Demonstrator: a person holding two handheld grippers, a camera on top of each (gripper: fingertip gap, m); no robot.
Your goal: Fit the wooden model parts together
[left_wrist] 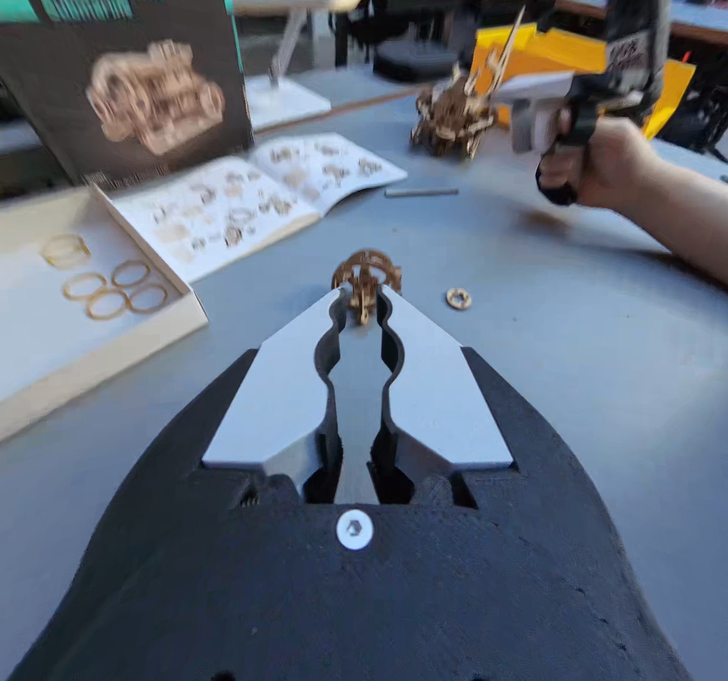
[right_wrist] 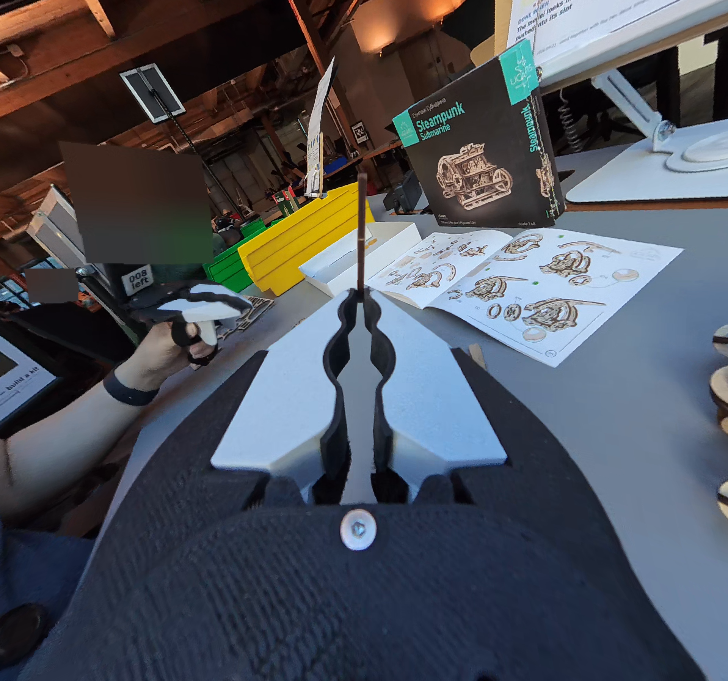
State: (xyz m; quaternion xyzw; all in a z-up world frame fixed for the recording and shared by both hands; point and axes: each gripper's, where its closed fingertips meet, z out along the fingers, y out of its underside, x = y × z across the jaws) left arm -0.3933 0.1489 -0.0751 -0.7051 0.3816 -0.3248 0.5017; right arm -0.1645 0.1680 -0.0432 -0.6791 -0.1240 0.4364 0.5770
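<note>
Grey tabletop (left_wrist: 551,386) spreads under both tools, with a workshop of wooden beams behind. Nearest the left gripper (left_wrist: 360,295), a small wooden gear assembly (left_wrist: 366,283) sits pinched between its narrowed fingertips, low over the table. Just right of it lies a little wooden ring (left_wrist: 459,298). Far right, the right gripper (right_wrist: 361,297) clamps a thin flat wooden piece (right_wrist: 361,228), seen edge-on and standing upright from its tips. Beyond, the partly built wooden model (left_wrist: 453,122) rests on the table. To the left lie an open instruction booklet (left_wrist: 252,205), a white tray (left_wrist: 98,366) of rubber bands (left_wrist: 106,287) and the dark kit box (left_wrist: 130,71); yellow bins (right_wrist: 307,236) stand far back.
</note>
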